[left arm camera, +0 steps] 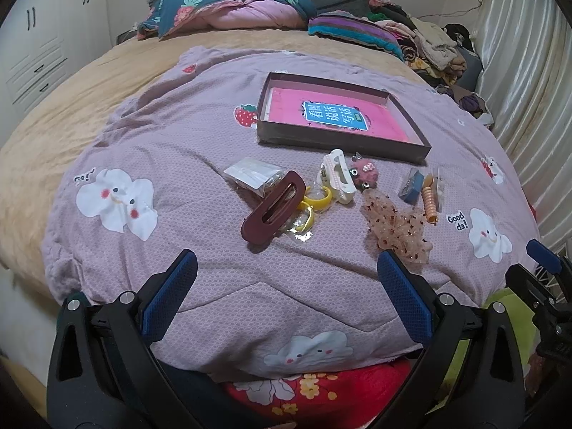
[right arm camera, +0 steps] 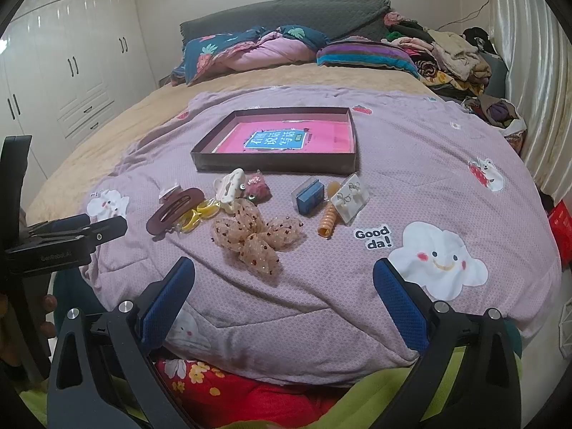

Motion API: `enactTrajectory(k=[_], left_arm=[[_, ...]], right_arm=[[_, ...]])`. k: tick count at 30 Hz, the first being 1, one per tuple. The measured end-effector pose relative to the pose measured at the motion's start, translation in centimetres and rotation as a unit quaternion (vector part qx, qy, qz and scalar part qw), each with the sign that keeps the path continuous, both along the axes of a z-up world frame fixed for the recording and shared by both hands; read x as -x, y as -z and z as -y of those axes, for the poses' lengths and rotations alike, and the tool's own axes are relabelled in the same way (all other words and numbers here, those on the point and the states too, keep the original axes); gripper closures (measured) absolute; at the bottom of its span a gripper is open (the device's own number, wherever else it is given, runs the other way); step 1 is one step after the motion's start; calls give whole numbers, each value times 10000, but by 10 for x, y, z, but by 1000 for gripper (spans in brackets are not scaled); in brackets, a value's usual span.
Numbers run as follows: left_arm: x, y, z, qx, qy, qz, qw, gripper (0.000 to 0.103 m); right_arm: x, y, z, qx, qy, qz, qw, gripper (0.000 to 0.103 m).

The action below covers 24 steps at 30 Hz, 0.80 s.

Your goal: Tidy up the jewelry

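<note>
- Right now, through the left wrist view, I am holding the left gripper [left arm camera: 286, 268] low over the near edge of the lilac cartoon-print quilt [left arm camera: 186, 186], its blue-padded fingers spread wide and gripping nothing.
- I am looking at the jewelry heap lying well ahead: a dark maroon oval plastic hair claw [left arm camera: 273, 206] resting on yellow plastic rings [left arm camera: 316, 198], beside a cream plastic hair claw [left arm camera: 338, 175], with a sheer dotted peach fabric bow [left arm camera: 397, 223] to the right.
- I am judging the shallow brown cardboard tray [left arm camera: 343, 148], with a pink booklet in it, to be the destination; nothing is in it yet.
- To do this well, I am planning to straddle the maroon claw across its narrow width and lift it straight off the rings.
- Through the right wrist view, I am keeping the right gripper [right arm camera: 284, 268] equally low and level, fingers wide apart and empty, aimed toward the peach bow [right arm camera: 255, 234].
- I am also seeing a small blue box [right arm camera: 309, 195], an orange spiral hair tie [right arm camera: 329, 220] and a white earring card [right arm camera: 350, 195] near the tray [right arm camera: 275, 162].
</note>
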<state>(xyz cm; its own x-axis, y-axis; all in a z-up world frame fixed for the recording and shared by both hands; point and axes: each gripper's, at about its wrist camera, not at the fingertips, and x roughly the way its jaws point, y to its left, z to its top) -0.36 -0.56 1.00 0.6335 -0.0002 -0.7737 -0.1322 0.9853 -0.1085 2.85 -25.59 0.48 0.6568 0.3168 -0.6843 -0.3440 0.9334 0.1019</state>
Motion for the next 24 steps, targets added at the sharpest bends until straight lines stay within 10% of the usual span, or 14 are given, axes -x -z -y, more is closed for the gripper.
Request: enactTrajectory(k=[24], left_arm=[[-1,0,0,6,9,15,10000,9]], right_arm=[[0,-1,-1,-8,-5,16,10000,4]])
